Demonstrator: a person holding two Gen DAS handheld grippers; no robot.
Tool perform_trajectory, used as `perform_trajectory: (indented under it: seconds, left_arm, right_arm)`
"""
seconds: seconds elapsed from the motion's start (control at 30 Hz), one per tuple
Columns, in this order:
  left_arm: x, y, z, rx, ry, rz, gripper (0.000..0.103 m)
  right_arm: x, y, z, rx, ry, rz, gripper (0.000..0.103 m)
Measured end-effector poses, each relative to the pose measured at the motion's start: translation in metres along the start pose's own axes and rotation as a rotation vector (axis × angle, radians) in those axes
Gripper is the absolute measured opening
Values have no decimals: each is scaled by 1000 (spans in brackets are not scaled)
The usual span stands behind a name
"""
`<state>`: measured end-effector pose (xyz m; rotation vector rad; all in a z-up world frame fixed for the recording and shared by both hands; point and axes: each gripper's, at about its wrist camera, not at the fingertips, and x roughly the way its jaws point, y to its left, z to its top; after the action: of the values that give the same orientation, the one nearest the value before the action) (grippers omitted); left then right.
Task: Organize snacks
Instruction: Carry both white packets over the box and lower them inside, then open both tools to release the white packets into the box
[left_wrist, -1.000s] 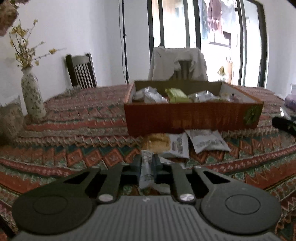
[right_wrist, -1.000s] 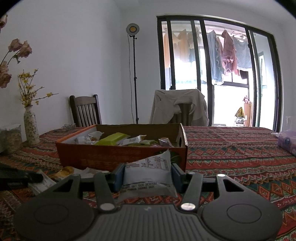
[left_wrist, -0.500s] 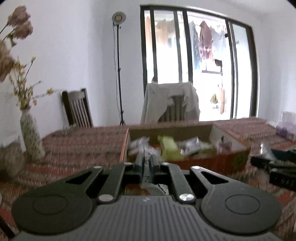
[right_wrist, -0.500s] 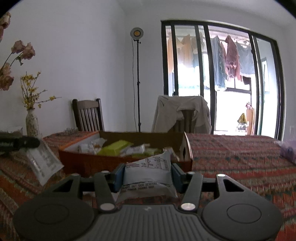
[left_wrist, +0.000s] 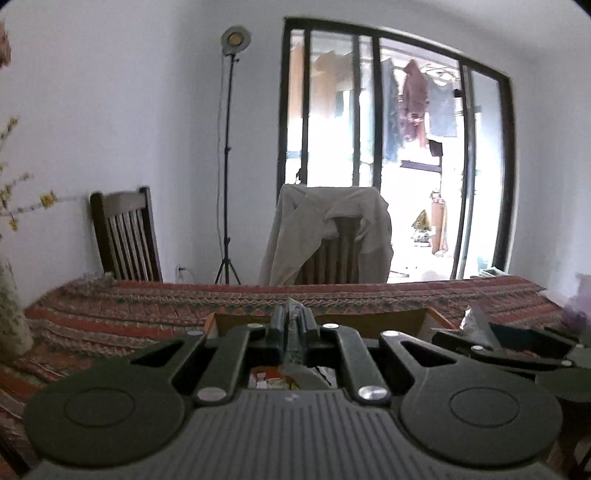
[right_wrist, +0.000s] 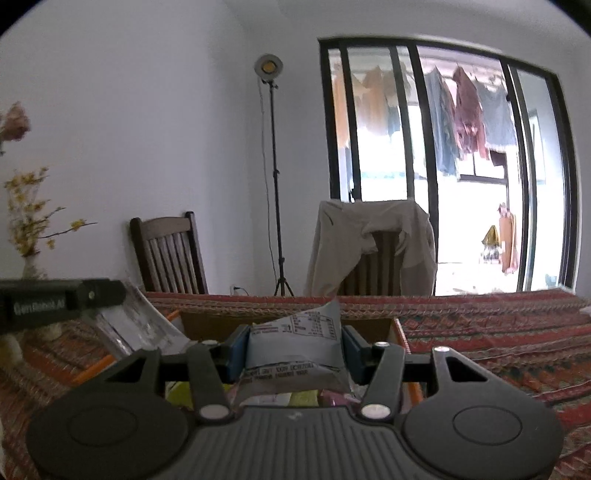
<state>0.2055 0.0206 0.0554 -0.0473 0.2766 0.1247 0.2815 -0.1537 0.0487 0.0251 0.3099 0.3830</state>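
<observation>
We find the left gripper pinched fully together on the thin edge of a silvery packet, which stands on edge between the pads and trails down beneath them. The right gripper stands part open, its blue pads pressed on both sides of a white puffed pouch with print on its face. Both loads hang over the cardboard box, whose far wall shows at 12 o'clock of each gripper; other snacks lie inside it below the right-hand pouch.

In the right wrist view, the left tool enters at 9 o'clock with its packet drooping over the box's left rim.

We judge these risks:
- The left hold takes only a sliver of wrapper, so a jolt could let it slide out and land on the patterned tablecloth instead of in the box.
- The drooping packet could catch the box rim and drag or tip the box.
- The two tools sit close together, so they may collide.
- Squeezing the air-filled pouch harder could burst it.
</observation>
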Motion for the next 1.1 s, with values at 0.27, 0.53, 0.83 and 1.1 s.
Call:
perform_trajectory:
  seconds: [0.27,0.53,0.83,1.1]
  left_arm:
    - [56,23,-30,-70,90,5,10]
    - [53,34,-39,-110,77,41,89]
    - [45,30,-42,-100,24,81,103]
    - [44,30,-40,-100,32,73,103]
  right_arm:
    - [35,-11,-21,30,77,-1,53]
    - [30,-6,-30,-21,83,-44,103]
    - [25,-6,-30,-18,79,-67,103]
    - [22,-5,-29,-23,81,-83,103]
